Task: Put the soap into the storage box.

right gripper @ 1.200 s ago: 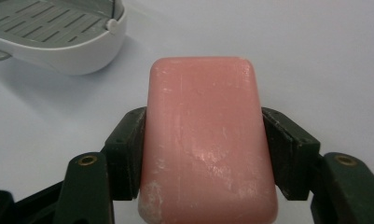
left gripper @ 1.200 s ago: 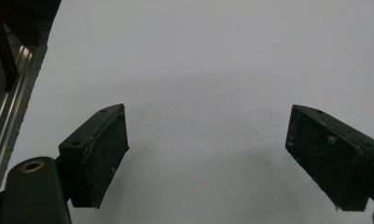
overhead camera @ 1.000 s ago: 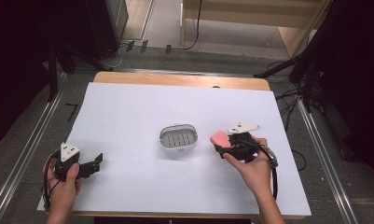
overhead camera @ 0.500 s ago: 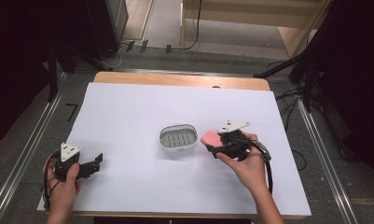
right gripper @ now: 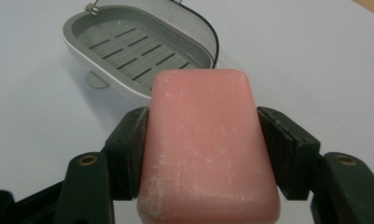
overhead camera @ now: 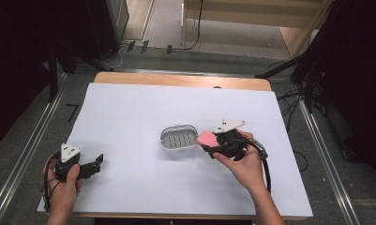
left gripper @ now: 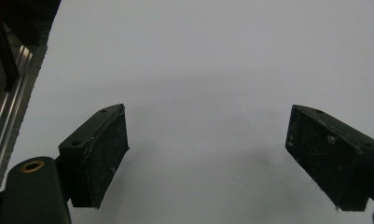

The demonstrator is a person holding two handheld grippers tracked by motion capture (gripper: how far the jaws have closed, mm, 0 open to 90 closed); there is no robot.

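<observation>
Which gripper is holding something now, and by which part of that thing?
The right gripper holds the pink soap bar, its fingers pressing the two long sides. The left gripper is open and holds nothing.

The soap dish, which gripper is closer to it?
Right. The right gripper, clamping pink soap, sits beside the soap dish. The left gripper is far off near the table's corner.

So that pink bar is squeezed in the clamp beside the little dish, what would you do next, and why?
Probably carry the pink soap bar a little farther over the soap dish. The right hand-held gripper grips the bar by its sides, just short of the dish's slotted, empty tray.
</observation>
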